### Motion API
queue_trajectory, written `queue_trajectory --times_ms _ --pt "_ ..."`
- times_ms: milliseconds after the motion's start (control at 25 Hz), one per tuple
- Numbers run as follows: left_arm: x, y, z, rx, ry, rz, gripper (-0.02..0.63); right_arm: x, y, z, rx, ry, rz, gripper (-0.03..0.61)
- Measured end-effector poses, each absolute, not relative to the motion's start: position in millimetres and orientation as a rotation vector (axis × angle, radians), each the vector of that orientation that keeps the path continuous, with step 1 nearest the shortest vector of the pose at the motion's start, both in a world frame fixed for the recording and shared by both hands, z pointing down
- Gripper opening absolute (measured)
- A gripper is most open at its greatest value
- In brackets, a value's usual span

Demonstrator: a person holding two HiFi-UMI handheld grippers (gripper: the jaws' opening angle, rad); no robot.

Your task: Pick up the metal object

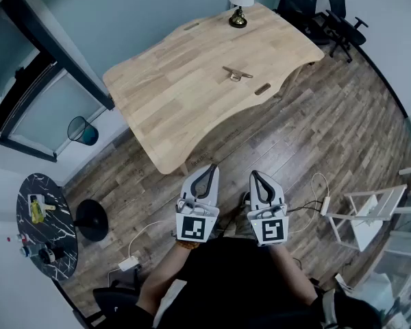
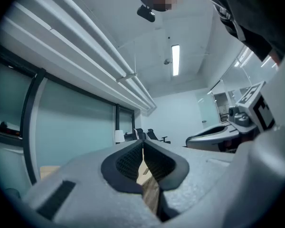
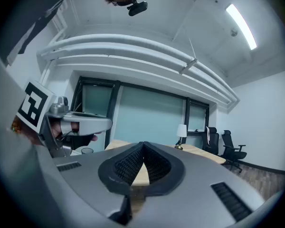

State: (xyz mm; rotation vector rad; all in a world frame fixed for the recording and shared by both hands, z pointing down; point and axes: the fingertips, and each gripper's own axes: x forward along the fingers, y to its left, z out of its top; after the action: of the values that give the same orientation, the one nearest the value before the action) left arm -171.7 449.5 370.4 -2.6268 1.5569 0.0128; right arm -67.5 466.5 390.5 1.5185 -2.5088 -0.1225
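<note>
Jaws of left gripper [image 2: 143, 145]: pressed together tip to tip, nothing between them.
Jaws of right gripper [image 3: 142, 146]: closed the same way, empty.
Grippers' place: side by side close to the person's body, over the wooden floor [image 1: 288, 142], short of the tabletop's [image 1: 171, 94] near edge.
Metal object [image 1: 237, 74]: lies on the tabletop's right half, well apart from both jaws, ahead of them.
Lamp [image 1: 240, 2]: stands at the far edge, beyond the metal object.
</note>
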Motion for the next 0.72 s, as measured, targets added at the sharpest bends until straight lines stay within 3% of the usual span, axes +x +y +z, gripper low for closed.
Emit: queue_trajectory --times_ms 720 --pt "-197.0 436.9 373.3 -2.648 1.561 -0.014 0.023 -75.7 441.0 387.7 1.641 -2.454 -0.05 0.005"
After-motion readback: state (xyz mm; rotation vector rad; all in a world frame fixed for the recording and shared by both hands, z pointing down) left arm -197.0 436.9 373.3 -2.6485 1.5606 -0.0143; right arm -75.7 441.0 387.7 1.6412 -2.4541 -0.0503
